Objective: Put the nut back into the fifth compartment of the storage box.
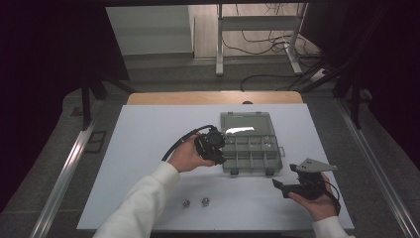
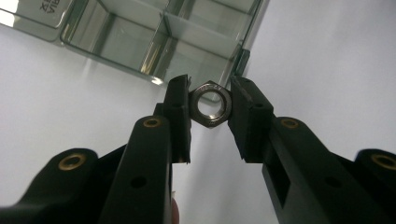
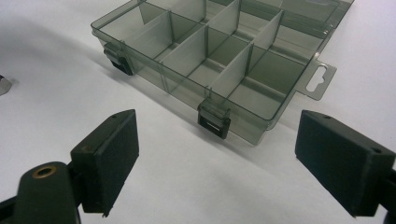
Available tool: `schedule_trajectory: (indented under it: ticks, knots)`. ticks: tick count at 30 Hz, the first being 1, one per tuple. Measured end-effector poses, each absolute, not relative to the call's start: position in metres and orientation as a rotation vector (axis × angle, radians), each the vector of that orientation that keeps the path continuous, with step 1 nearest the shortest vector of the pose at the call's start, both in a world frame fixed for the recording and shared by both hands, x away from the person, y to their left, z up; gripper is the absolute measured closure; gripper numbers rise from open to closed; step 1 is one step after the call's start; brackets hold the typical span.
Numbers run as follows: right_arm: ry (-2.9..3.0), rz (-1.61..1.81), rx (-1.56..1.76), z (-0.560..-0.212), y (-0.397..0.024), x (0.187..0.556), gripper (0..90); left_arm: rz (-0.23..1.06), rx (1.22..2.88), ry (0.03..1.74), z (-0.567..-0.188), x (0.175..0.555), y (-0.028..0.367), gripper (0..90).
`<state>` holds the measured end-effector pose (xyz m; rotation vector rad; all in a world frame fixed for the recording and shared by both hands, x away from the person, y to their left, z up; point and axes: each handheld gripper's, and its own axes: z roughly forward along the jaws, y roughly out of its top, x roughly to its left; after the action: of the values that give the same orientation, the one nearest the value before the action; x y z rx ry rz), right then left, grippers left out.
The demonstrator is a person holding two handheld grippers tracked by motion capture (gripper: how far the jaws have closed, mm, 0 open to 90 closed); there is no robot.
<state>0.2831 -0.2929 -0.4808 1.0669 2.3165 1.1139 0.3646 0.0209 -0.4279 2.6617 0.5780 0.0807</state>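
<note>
Right gripper (image 3: 219, 161): jaws wide apart, nothing btwn them, over bare white tabletop (image 3: 56, 56). Ahead sits an open smoky-clear compartment box (image 3: 219, 51), dividers upright, compartments look empty. Two black latches on its near wall; one (image 3: 214, 122) lies just beyond the jaws. Hang tab (image 3: 320, 80) at box's right corner. Small shiny object (image 3: 3, 85) at left edge, too cut off to ID.

What we can't make out

We see the box (image 3: 219, 60) cut off at the top edge; a shiny thing (image 3: 3, 85) at the left edge is too cropped to name.
</note>
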Motion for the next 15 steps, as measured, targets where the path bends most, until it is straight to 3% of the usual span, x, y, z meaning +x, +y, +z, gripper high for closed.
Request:
schedule_trajectory:
  ticks: [15]
  knots:
    - [2.320,1.111,1.064,-0.481,-0.293,0.284,13.7,0.063,2.677,0.569,-0.435,0.376,0.005,70.0]
